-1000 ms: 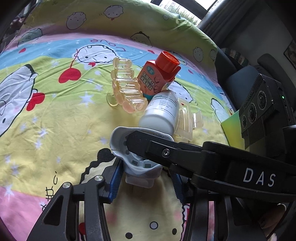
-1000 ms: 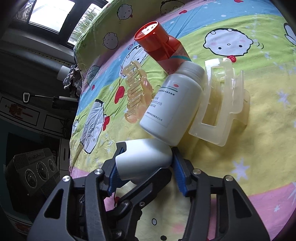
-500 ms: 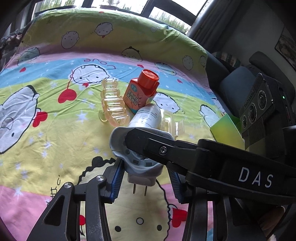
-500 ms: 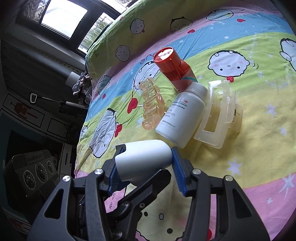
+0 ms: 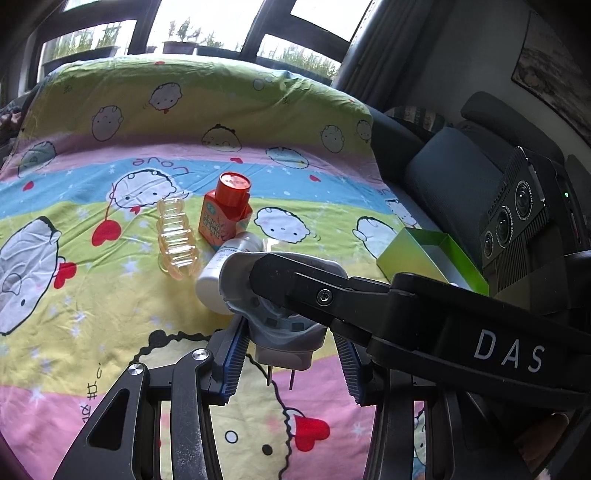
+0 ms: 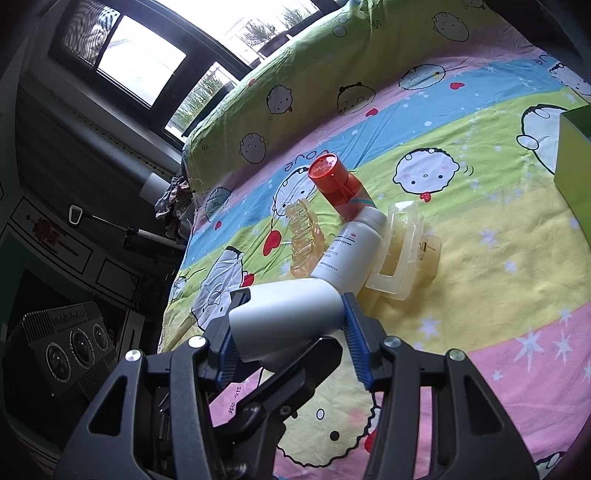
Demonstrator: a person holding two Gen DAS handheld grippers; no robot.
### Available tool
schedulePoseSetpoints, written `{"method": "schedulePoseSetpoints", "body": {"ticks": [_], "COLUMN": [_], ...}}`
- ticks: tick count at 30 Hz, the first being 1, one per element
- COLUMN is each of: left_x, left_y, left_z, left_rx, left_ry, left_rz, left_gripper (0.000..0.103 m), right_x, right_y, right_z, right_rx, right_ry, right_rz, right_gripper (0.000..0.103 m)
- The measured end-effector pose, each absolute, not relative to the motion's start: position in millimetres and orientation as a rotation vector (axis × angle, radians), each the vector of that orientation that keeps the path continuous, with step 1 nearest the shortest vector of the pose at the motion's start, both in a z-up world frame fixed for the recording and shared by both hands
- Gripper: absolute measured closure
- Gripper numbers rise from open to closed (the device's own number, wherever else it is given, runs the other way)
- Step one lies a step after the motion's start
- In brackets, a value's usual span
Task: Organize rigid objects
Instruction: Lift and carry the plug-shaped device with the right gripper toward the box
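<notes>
Both grippers grip one white plug adapter [image 5: 284, 325] above the bed [image 5: 110, 302]: left gripper [image 5: 291, 354] jaws narrow at its pronged base, right gripper [image 6: 288, 332] jaws clamped across its body.

A home bedroom, this: a bed under a cartoon-print bedsheet [image 5: 110, 295] in pink, yellow and blue bands, dark-framed windows [image 5: 207, 26] with potted plants [image 5: 177, 44] along the far sill, a curtain [image 5: 384, 55] far right, a framed picture [image 5: 554, 77] on the right wall.
</notes>
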State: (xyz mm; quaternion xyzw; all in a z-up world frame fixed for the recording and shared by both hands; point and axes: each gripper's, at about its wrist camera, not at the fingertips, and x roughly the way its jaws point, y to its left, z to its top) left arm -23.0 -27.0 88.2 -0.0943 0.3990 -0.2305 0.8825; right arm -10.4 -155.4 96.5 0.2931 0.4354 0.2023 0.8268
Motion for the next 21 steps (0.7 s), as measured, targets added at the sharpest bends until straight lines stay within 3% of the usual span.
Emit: {"method": "schedulePoseSetpoints", "body": {"ticks": [21], "left_x": [-44], "left_y": [-101], "left_z": [126], "left_rx": [-0.113], "left_ry": [0.716], "left_rz": [-0.651], "left_gripper": [0.057], "right_x": [-54], "right_y": [-226], "right_z": [140], "right_rx": [0.608], "right_ry": [0.749], "right_rz": [0.265], "right_gripper": [0.053]}}
